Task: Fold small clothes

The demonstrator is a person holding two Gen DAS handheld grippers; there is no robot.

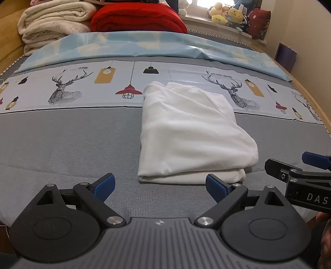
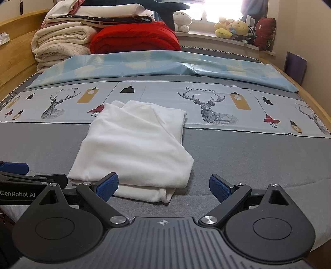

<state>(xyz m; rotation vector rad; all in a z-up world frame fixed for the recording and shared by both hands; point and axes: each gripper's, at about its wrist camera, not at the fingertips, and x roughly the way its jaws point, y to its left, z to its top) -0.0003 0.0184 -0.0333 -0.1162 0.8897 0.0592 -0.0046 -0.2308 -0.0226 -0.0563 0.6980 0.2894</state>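
Folded white soft-fabric garment [image 1: 194, 132] lies flat on grey bed cover [image 1: 62, 144], 12 o'clock of both grippers. Left gripper [image 1: 160, 186] fingers spread, empty. Right gripper [image 2: 163, 187] fingers spread, empty, near garment's front edge.

A folded garment [image 1: 192, 132] is laid on the bed [image 1: 62, 144], at twelve o'clock just beyond both grippers. Behind it a printed sheet [image 1: 82, 87] is spread, then a pillow [image 1: 144, 44]. Folded blankets [image 1: 55, 20] are stacked at eleven o'clock; plush toys [image 1: 227, 13] are lined on the windowsill [image 1: 198, 20] at one o'clock
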